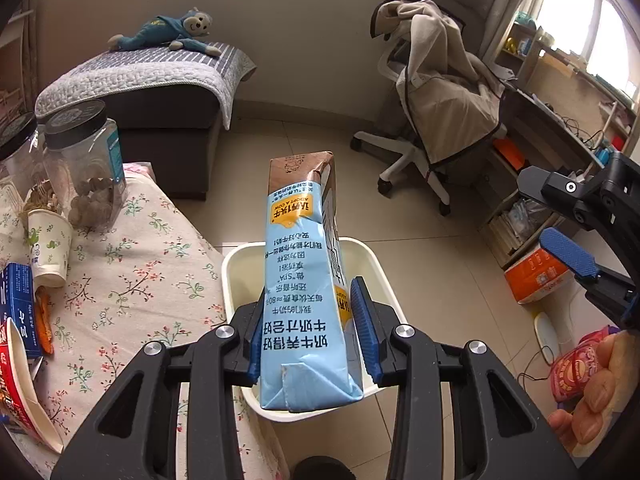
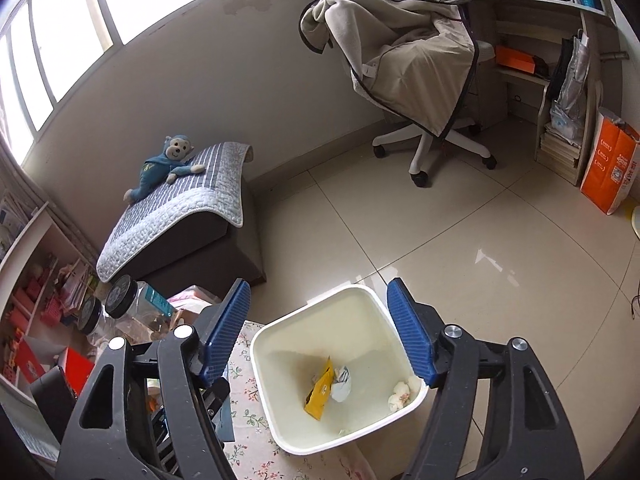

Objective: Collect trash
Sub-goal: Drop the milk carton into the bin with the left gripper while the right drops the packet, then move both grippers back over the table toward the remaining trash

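White bin (image 2: 384, 316) holds a yellow wrapper (image 2: 320, 394) and tissues (image 2: 402, 394).

A floral-clothed table (image 1: 132, 280) carries two black-lidded jars (image 1: 86, 164) at ten o'clock, a paper cup (image 1: 50, 248) and a blue box (image 1: 18, 300) at nine, while the tiled floor (image 2: 460, 248) bears a white bin (image 2: 280, 432) at six.

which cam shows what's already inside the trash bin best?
Right wrist. It looks down into the white trash bin between the open right gripper, showing a yellow wrapper and crumpled paper on the bottom. In the left wrist view the milk carton, held by the left gripper, hides most of the inside.
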`<state>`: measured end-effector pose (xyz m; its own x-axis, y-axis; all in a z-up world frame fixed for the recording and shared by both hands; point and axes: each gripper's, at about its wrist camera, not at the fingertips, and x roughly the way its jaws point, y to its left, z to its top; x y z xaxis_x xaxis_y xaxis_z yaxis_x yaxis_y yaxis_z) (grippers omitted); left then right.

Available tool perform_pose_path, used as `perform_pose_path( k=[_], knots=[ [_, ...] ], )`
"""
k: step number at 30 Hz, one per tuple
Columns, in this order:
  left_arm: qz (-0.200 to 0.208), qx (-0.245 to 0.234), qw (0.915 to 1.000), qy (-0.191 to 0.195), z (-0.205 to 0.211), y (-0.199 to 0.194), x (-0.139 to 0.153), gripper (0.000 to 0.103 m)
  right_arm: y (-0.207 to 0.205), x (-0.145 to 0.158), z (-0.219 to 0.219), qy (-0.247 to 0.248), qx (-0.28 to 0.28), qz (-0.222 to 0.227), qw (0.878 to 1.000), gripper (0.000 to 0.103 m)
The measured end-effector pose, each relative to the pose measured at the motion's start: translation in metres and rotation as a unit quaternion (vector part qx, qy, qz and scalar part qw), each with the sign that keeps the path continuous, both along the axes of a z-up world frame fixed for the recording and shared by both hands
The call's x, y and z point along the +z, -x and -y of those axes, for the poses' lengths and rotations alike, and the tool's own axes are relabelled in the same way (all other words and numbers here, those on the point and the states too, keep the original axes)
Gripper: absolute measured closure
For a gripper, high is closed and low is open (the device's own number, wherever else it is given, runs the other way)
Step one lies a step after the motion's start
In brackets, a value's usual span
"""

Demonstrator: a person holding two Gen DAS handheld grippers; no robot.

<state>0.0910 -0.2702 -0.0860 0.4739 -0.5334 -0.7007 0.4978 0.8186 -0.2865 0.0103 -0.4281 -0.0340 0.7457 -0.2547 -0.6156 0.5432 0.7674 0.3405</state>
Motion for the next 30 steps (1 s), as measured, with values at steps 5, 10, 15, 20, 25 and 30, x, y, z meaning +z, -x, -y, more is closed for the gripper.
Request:
perform_pose_path(
  k=[5,10,15,20,25,30],
  knots=[
    [-0.002,0.004,1.0000,0.007,0.008,-0.001,0.004,0.037,0.008,0.003,0.008,0.018,-0.030,0.004,0.999,0.016],
    [0.018,0.018,0.9996,-0.014,-0.002,0.001,0.009,0.030,0.011,0.006,0.002,0.054,-0.045,0.001,0.998,0.008],
    [0.048,0.051,0.9971,-0.030,-0.027,0.006,0.018,0.021,0.006,0.008,-0.019,0.099,-0.035,-0.011,0.994,0.007],
    [0.075,0.096,0.9916,-0.041,-0.060,0.011,0.027,0.014,0.004,0.009,-0.048,0.145,-0.012,-0.017,0.989,0.007],
    [0.097,0.128,0.9855,-0.056,-0.099,0.017,0.034,0.012,-0.005,0.003,-0.080,0.169,0.028,-0.030,0.985,0.007],
    [0.101,0.159,0.9791,-0.078,-0.139,0.022,0.034,0.012,-0.017,-0.002,-0.117,0.186,0.072,-0.040,0.979,0.007]
  ],
)
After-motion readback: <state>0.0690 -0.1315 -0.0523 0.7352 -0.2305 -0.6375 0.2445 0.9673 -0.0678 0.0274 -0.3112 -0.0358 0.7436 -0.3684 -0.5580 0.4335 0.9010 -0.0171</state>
